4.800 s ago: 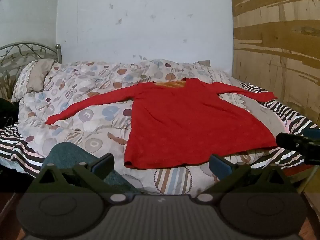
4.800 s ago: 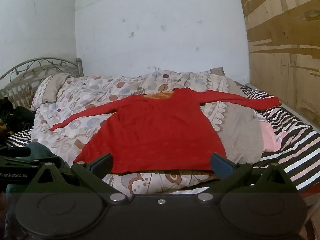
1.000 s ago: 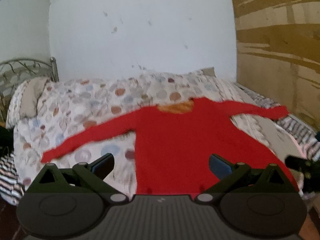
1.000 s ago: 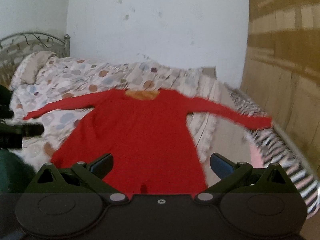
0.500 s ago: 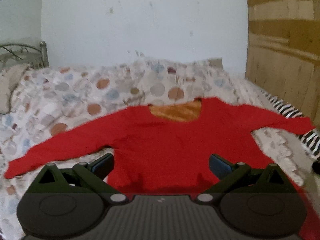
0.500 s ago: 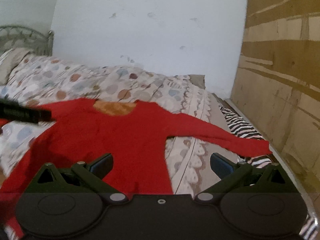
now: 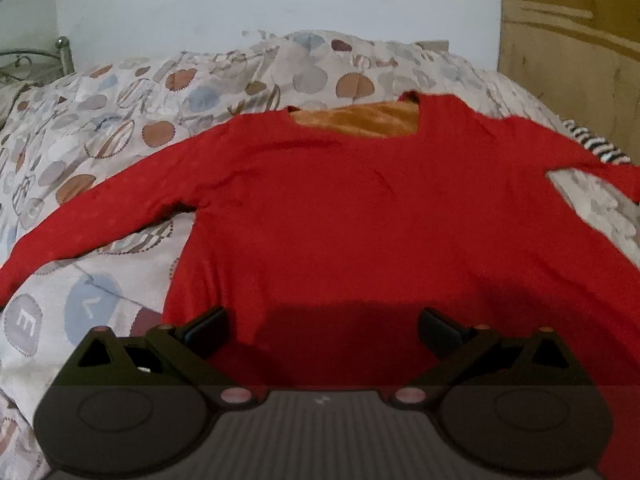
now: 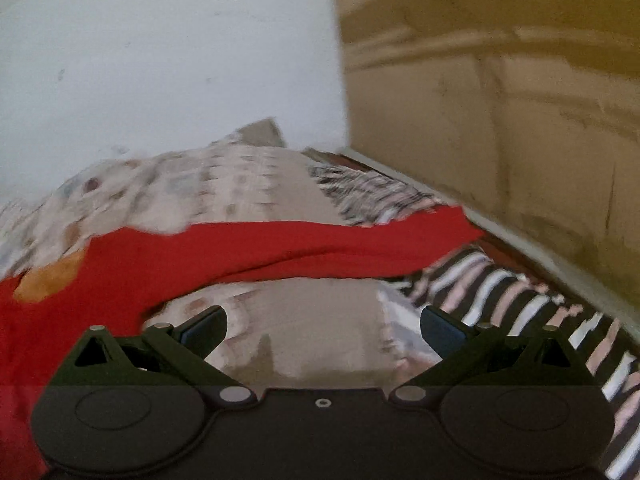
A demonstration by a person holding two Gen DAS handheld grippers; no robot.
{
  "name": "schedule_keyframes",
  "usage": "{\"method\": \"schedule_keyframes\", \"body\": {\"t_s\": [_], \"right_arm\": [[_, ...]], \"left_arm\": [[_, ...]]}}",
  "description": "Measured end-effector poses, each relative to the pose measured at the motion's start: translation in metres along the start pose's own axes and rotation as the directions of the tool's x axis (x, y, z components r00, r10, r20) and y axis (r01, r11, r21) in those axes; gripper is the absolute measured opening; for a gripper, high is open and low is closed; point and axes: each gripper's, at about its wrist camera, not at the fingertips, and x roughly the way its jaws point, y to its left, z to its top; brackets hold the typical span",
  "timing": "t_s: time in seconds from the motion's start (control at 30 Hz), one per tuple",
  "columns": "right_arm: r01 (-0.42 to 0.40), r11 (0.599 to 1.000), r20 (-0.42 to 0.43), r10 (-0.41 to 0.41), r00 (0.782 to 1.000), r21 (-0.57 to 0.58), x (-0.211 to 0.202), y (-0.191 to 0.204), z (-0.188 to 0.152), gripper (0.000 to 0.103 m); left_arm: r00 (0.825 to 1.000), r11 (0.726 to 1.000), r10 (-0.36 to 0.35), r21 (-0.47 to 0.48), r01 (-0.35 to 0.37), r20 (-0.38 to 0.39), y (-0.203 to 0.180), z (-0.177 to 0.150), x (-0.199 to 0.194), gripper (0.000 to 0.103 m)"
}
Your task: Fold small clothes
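Note:
A red long-sleeved top (image 7: 340,220) with an orange inner lining at the neck lies flat on the bed, sleeves spread out. My left gripper (image 7: 322,330) is open and empty, low over the body of the top. My right gripper (image 8: 323,328) is open and empty over the quilt, just below the top's right sleeve (image 8: 320,244), which stretches across the right wrist view to its cuff near the wall.
A patterned quilt (image 7: 120,120) covers the bed. A black-and-white striped sheet (image 8: 520,300) lies at the right beside a wooden wall panel (image 8: 500,100). A metal headboard (image 7: 36,60) stands at far left. A white wall is behind.
Both grippers have moved forward and lower over the bed. The right gripper has swung right, from over the top's body to its right sleeve. Both stay open.

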Motion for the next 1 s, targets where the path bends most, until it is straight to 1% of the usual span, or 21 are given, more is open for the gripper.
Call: {"method": "schedule_keyframes", "body": {"t_s": [0.07,0.13,0.17,0.23,0.3,0.37,0.4,0.43,0.5,0.57,0.6,0.63,0.67,0.7,0.73,0.77,0.8,0.83,0.87,0.93,1.0], "right_arm": [[-0.02,0.996,-0.008,0.02,1.0,0.082,0.023,-0.029,0.004,0.103],[0.002,0.988,-0.03,0.003,1.0,0.156,0.045,-0.056,0.01,0.103],[0.013,0.981,-0.026,-0.008,1.0,0.191,0.053,-0.066,0.013,0.103],[0.016,0.961,-0.007,-0.015,1.0,0.277,0.07,-0.088,0.02,0.103],[0.014,0.936,0.031,-0.026,0.999,0.352,0.083,-0.102,0.024,0.103],[0.03,0.906,0.06,-0.061,0.996,0.423,0.095,-0.113,0.029,0.102],[0.046,0.891,0.062,-0.082,0.995,0.452,0.1,-0.118,0.03,0.1],[0.064,0.88,0.067,-0.108,0.992,0.471,0.108,-0.119,0.029,0.093],[0.109,0.88,0.066,-0.157,0.985,0.463,0.122,-0.116,0.032,0.087],[0.124,0.885,0.073,-0.175,0.982,0.448,0.137,-0.111,0.035,0.086],[0.126,0.887,0.076,-0.178,0.981,0.445,0.141,-0.11,0.038,0.083],[0.132,0.888,0.071,-0.181,0.981,0.44,0.147,-0.109,0.041,0.077],[0.139,0.89,0.064,-0.184,0.981,0.434,0.153,-0.107,0.044,0.075],[0.144,0.893,0.063,-0.188,0.98,0.427,0.157,-0.106,0.048,0.067],[0.15,0.894,0.058,-0.191,0.98,0.421,0.161,-0.104,0.051,0.052],[0.16,0.893,0.051,-0.2,0.979,0.42,0.165,-0.103,0.053,0.044],[0.175,0.891,0.044,-0.212,0.976,0.419,0.166,-0.102,0.054,0.028],[0.19,0.888,0.038,-0.226,0.973,0.418,0.167,-0.101,0.055,0.009],[0.194,0.887,0.044,-0.233,0.971,0.418,0.165,-0.1,0.056,0.004],[0.193,0.893,0.078,-0.244,0.967,0.406,0.158,-0.096,0.058,0.003],[0.179,0.908,0.117,-0.239,0.964,0.378,0.147,-0.089,0.064,0.003]], "left_arm": [[1.0,1.0,-0.004,-0.008,0.004,0.001,0.0,0.002,-0.001,0.103],[1.0,0.999,-0.021,-0.033,0.021,0.006,0.002,0.005,-0.004,0.103],[1.0,0.999,-0.031,-0.039,0.031,0.006,0.001,0.009,-0.003,0.103],[0.998,0.997,-0.057,-0.049,0.058,0.011,0.002,0.01,-0.006,0.103],[0.998,0.997,-0.065,-0.05,0.065,0.008,0.001,0.01,-0.008,0.103],[0.998,0.996,-0.069,-0.049,0.069,0.011,0.001,0.01,-0.009,0.103],[0.998,0.997,-0.066,-0.048,0.066,0.011,0.0,0.01,-0.009,0.103],[0.998,0.997,-0.06,-0.044,0.061,0.012,0.0,0.011,-0.008,0.103],[0.999,0.998,-0.04,-0.041,0.04,0.022,0.0,0.012,-0.007,0.103],[0.999,0.998,-0.023,-0.051,0.024,0.025,0.001,0.014,-0.006,0.103],[0.999,0.998,-0.024,-0.056,0.026,0.024,0.002,0.014,-0.006,0.103],[0.999,0.998,-0.024,-0.061,0.026,0.025,0.004,0.015,-0.005,0.103],[0.999,0.998,-0.021,-0.064,0.023,0.026,0.005,0.015,-0.005,0.103],[1.0,0.998,-0.018,-0.066,0.02,0.025,0.006,0.016,-0.004,0.103],[1.0,0.998,-0.016,-0.068,0.017,0.023,0.007,0.016,-0.003,0.103],[1.0,0.997,-0.015,-0.069,0.017,0.024,0.008,0.017,-0.003,0.103],[1.0,0.997,-0.015,-0.071,0.017,0.025,0.009,0.017,-0.002,0.103],[1.0,0.997,-0.015,-0.073,0.017,0.026,0.01,0.018,-0.002,0.103],[0.999,0.997,-0.015,-0.075,0.017,0.028,0.01,0.018,-0.003,0.103],[0.999,0.996,-0.018,-0.087,0.021,0.032,0.013,0.02,-0.003,0.103],[0.999,0.995,-0.017,-0.103,0.021,0.038,0.016,0.021,-0.004,0.103]]}}
